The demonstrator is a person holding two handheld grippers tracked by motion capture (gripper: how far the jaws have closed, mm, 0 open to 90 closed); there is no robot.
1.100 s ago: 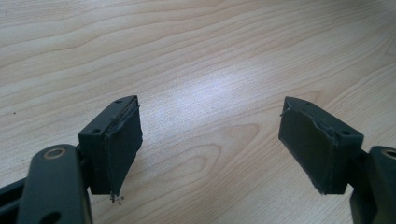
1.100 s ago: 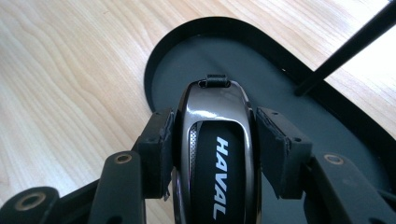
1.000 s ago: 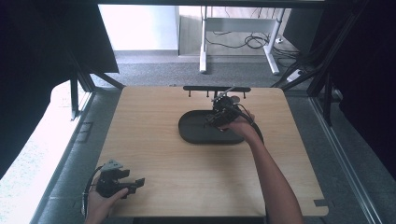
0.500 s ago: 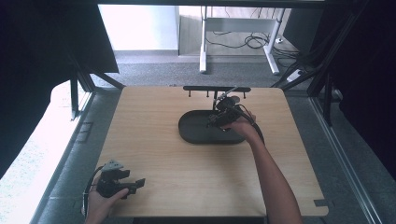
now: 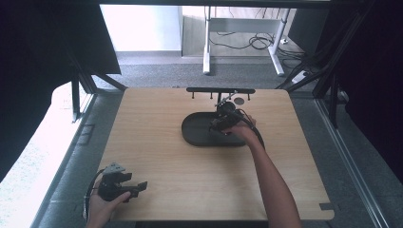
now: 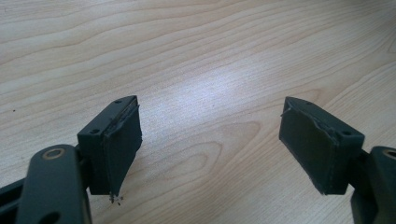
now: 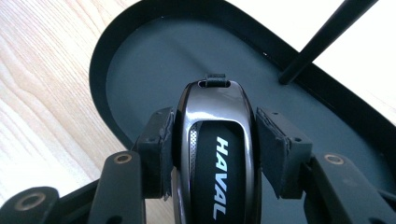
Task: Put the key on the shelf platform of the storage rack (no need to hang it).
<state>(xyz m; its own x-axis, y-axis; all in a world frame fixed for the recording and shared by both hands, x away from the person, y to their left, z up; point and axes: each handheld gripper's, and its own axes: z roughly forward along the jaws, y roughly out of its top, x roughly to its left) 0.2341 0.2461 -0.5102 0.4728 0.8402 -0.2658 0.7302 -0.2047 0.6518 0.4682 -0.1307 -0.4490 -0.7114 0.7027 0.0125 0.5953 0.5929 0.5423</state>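
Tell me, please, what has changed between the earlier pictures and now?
The right gripper, shut on the car key, has sunk a little toward the black tray; the shift is small in the high view. Nothing was taken or let go. The left gripper stays open at the near table edge; the tray and the rack are unmoved.

Light: daylight from the far window [image 5: 142, 26], blown out white.
Sides: dark curtains, deep shadow.
Table [image 5: 157, 142]: evenly lit, soft sheen.
Fob [image 7: 217, 154]: glossy glare, sharp.
Tray [image 7: 140, 60]: rim softly blurred.
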